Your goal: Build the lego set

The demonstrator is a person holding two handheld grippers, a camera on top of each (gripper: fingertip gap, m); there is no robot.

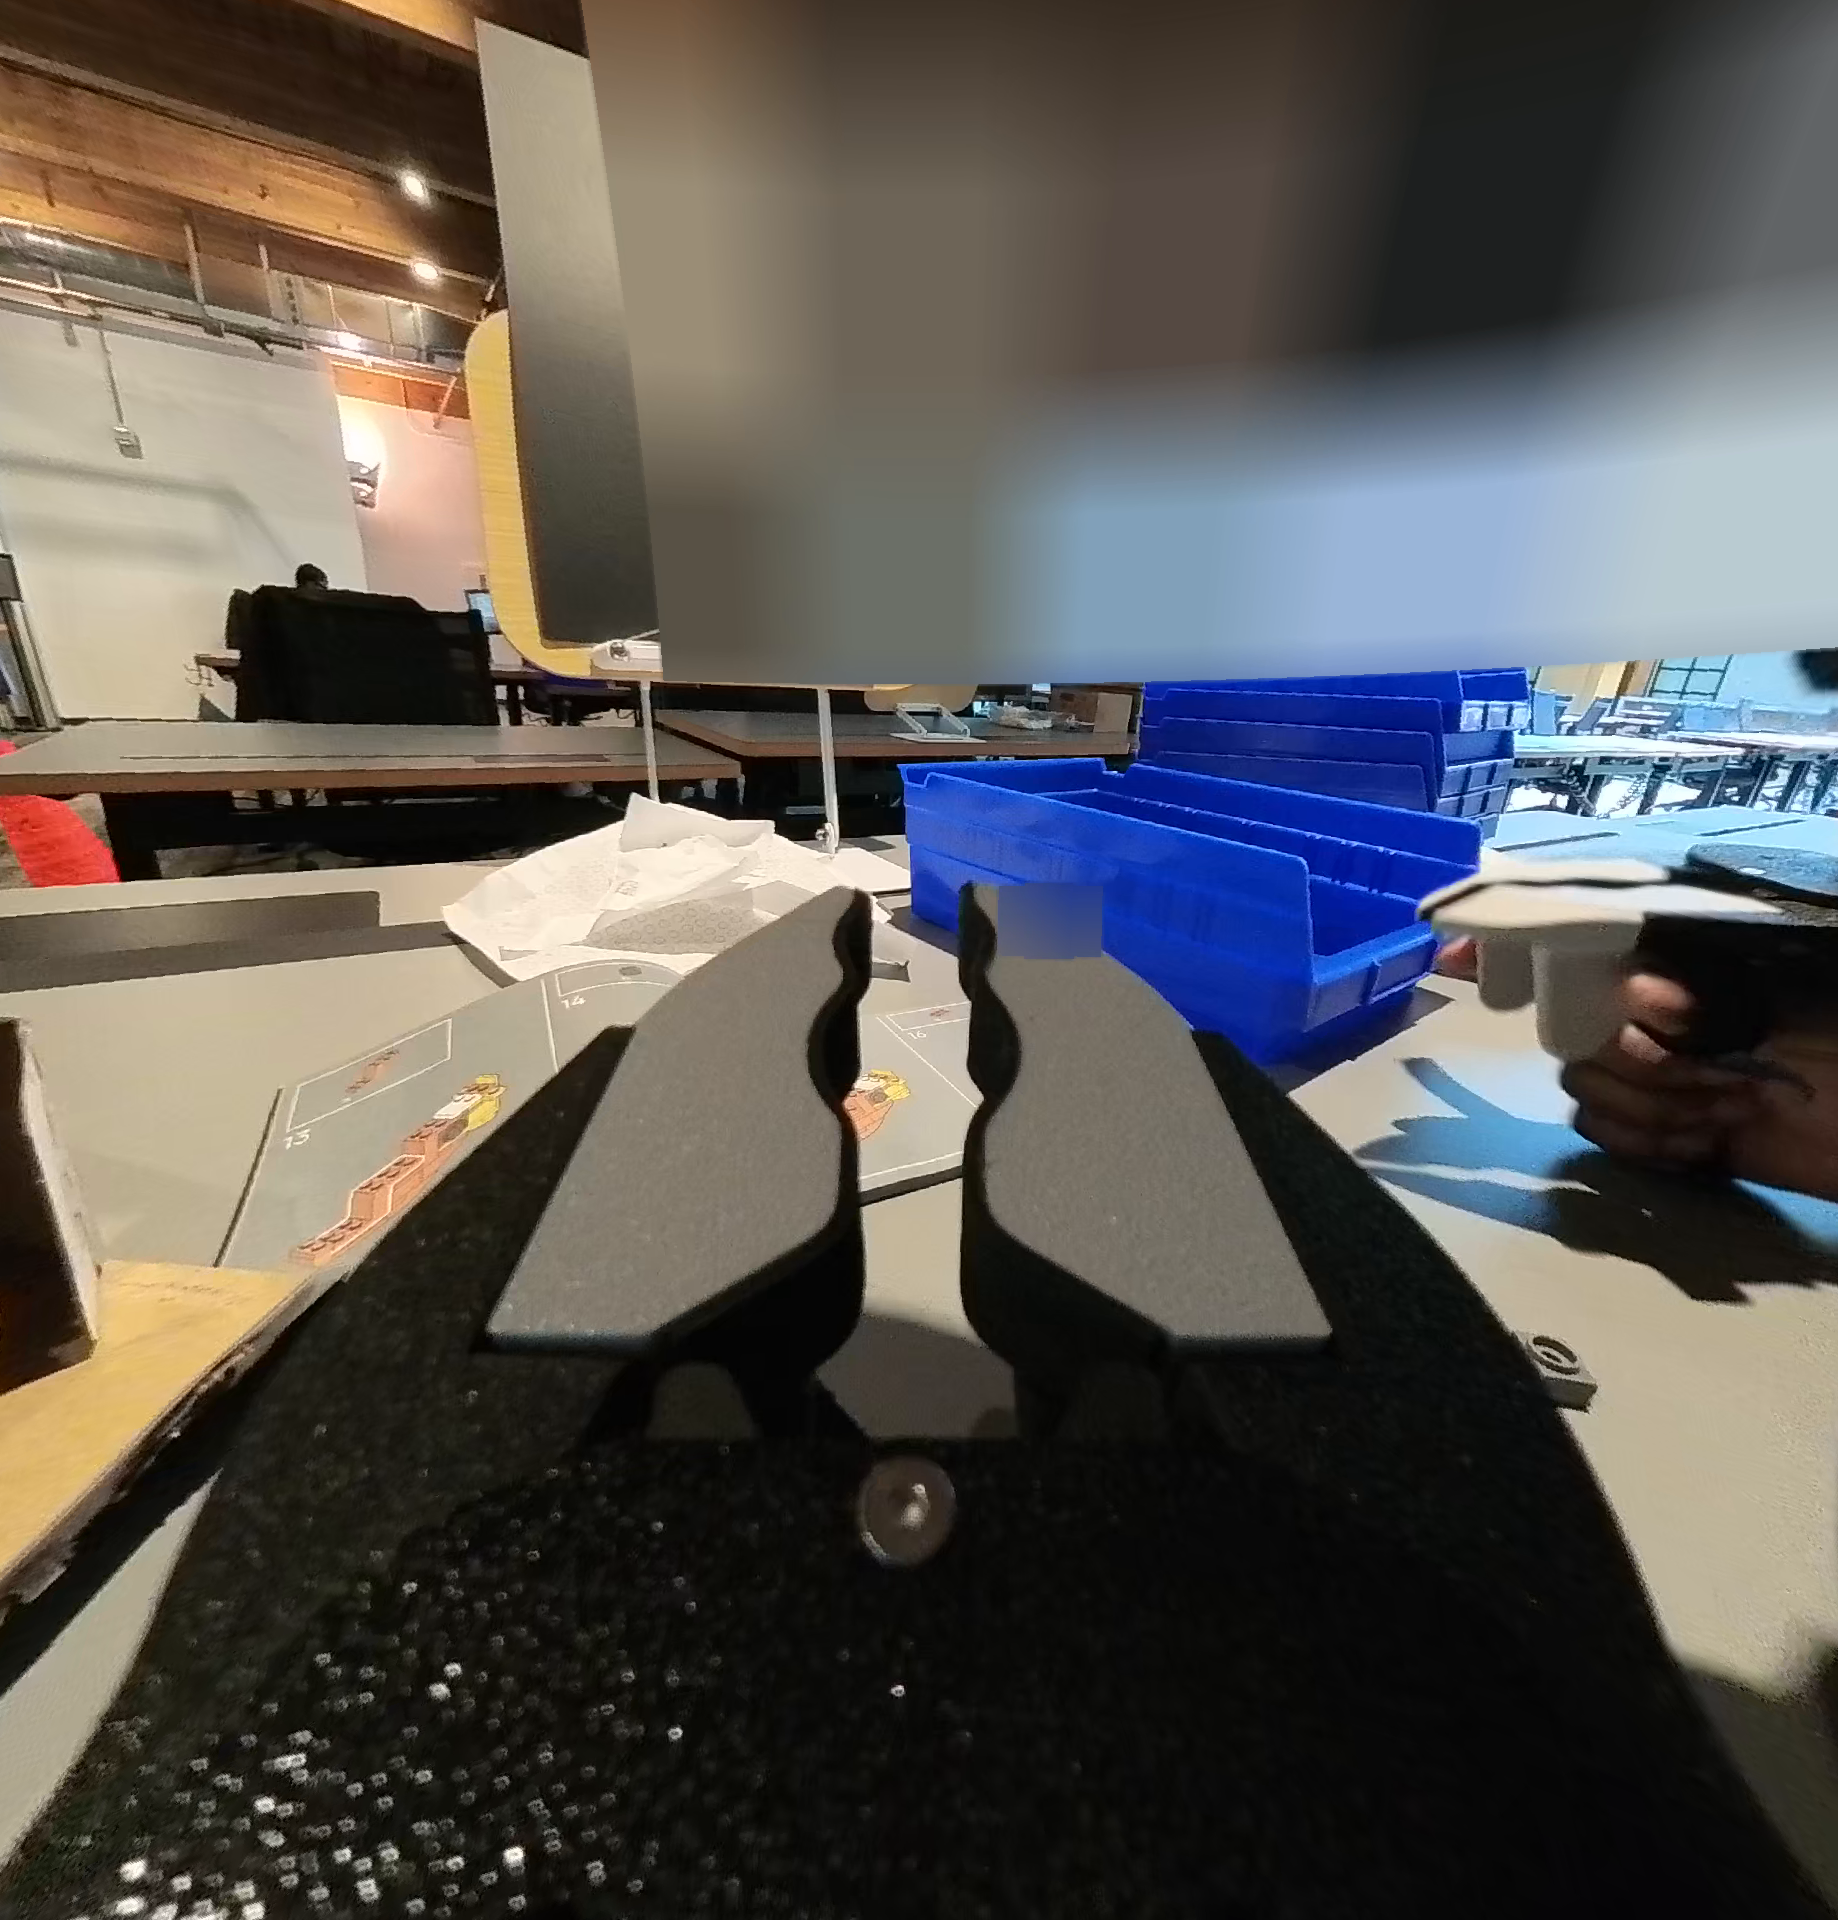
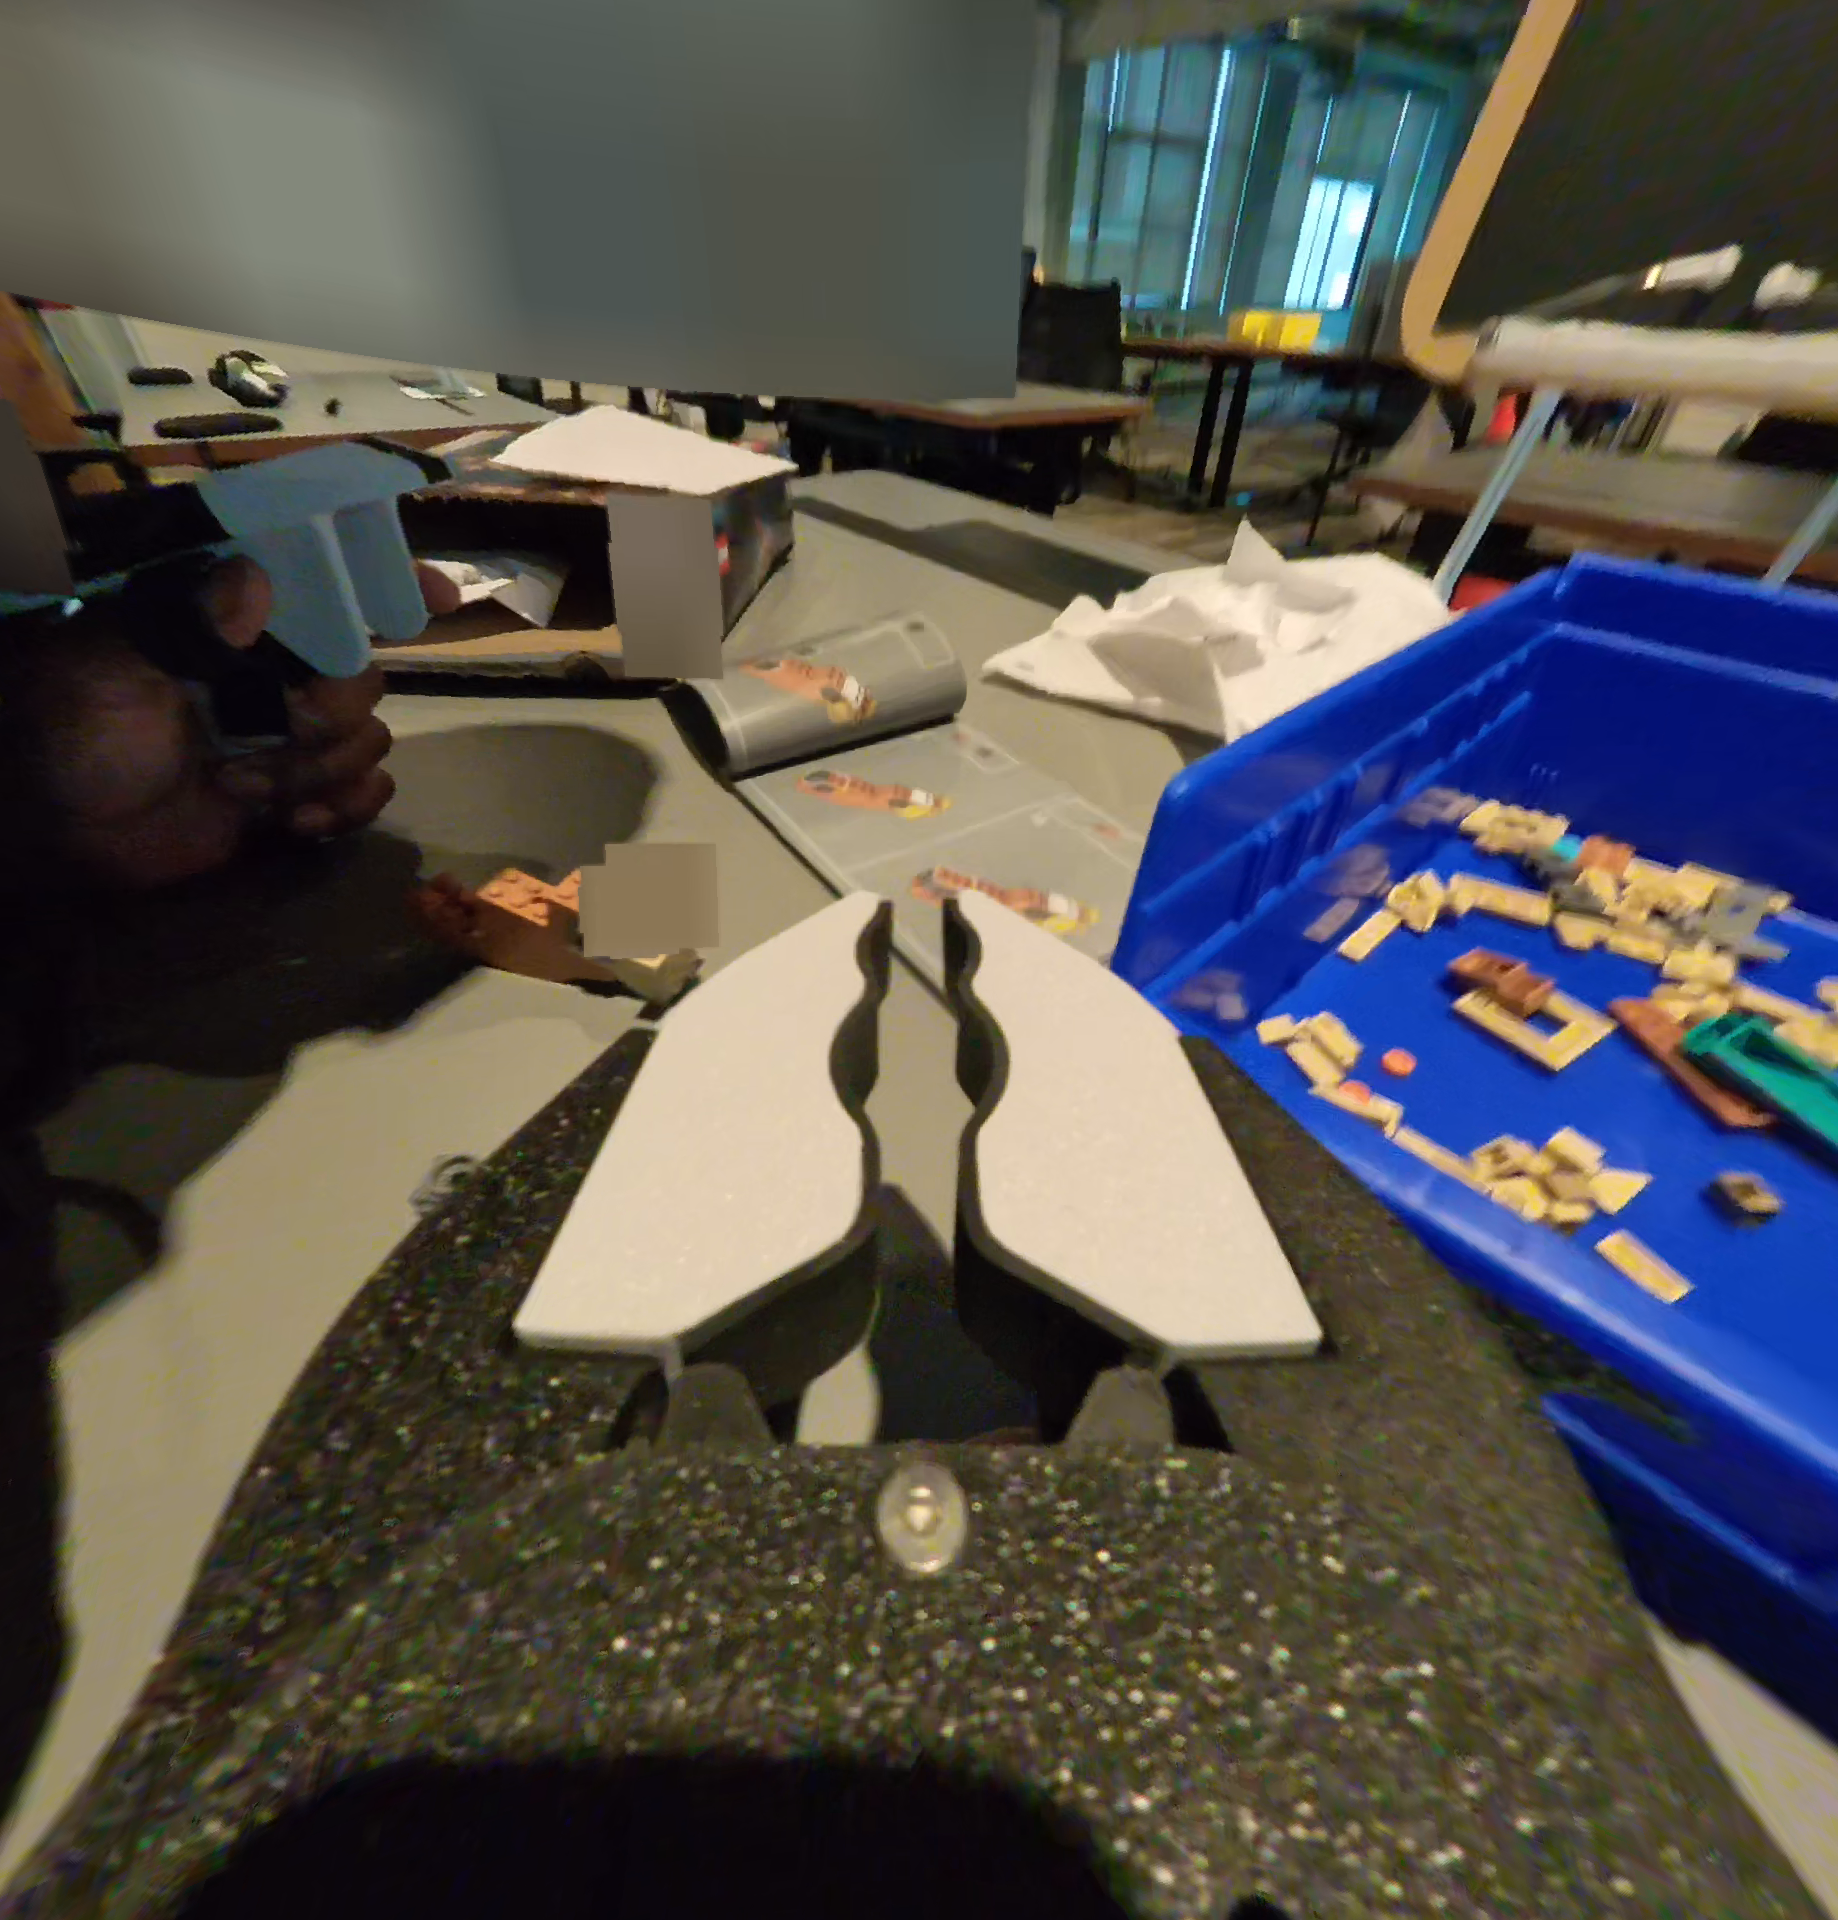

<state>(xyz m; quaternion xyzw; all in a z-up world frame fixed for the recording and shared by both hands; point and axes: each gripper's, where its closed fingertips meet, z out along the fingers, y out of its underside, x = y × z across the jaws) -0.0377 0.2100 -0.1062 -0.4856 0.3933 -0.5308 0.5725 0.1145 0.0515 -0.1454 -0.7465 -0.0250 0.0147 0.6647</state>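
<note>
Right gripper (image 2: 915, 914) empty beside blue bin (image 2: 1258, 821) edge

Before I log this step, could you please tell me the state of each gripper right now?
Left gripper: jaws slightly apart, open, holding nothing.
Right gripper: jaws slightly apart, open, holding nothing.

Grey table (image 2: 219, 1299), blue bin (image 2: 1258, 831), instruction booklet (image 2: 998, 821), crumpled paper (image 2: 1185, 634), cardboard box (image 2: 541, 582)
</note>
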